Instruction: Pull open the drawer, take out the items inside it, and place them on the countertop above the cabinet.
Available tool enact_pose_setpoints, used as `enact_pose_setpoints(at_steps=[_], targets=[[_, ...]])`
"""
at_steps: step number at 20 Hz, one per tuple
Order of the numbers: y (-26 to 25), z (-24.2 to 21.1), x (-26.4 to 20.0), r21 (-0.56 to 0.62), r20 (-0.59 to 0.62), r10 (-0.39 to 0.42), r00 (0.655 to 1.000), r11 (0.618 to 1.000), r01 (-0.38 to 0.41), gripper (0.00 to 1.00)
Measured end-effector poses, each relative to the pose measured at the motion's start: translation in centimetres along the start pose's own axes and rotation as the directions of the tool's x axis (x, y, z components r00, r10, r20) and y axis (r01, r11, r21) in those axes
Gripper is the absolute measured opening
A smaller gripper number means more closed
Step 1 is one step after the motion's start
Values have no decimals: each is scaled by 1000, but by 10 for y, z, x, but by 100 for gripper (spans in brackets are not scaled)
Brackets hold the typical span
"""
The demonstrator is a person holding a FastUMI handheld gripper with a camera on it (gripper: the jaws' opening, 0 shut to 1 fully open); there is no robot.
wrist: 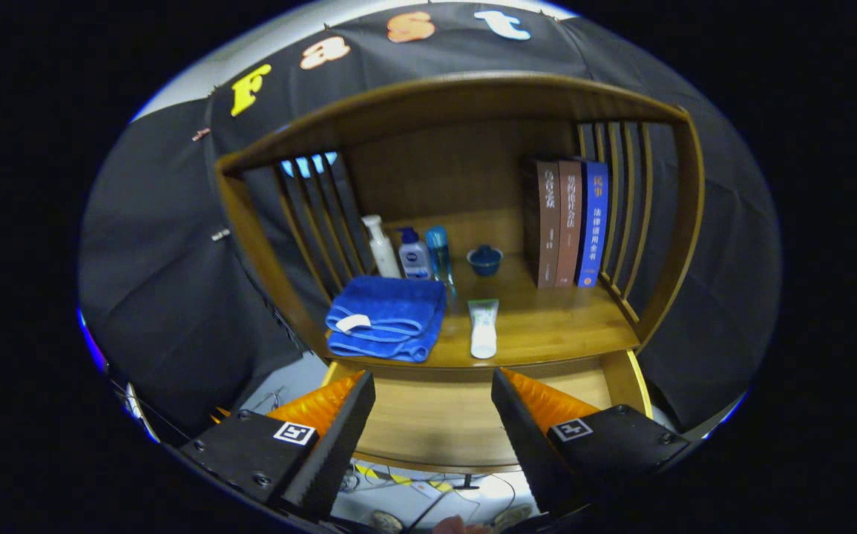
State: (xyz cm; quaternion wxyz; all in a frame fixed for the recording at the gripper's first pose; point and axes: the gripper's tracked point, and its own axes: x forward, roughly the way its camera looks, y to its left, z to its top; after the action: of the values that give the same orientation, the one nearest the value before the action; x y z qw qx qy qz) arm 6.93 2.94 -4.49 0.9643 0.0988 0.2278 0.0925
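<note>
The gripper is wide open and holds nothing. Its two black fingers have rough pads and orange backs. Just under and between them is the pulled-out wooden drawer. The part I can see is smooth, bare wood. I cannot tell if anything hides lower down.

Ahead of the fingers is the wooden surface. A soft, folded blue towel lies there, and beside it a white squeeze tube with a green end. Beyond them stand three small bottles, a little blue bowl and three upright books.

To do well, I think the gripper should check the drawer slowly, then pull back without bumping the tube.
</note>
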Motion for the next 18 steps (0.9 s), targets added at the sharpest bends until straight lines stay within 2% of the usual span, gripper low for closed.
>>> enact_pose_setpoints(at_steps=[2, 4, 9, 15, 18], targets=[[7, -1, -19, -10, 97, 22, 995, 1000, -21, 99], [4, -9, -39, -50, 175, 3, 985, 999, 5, 99], [-5, -43, -87, -7, 365, -57, 929, 998, 63, 99], [-30, -132, -85, -42, 406, -115, 906, 989, 144, 98], [-40, -183, -59, -69, 374, -128, 918, 984, 166, 99]])
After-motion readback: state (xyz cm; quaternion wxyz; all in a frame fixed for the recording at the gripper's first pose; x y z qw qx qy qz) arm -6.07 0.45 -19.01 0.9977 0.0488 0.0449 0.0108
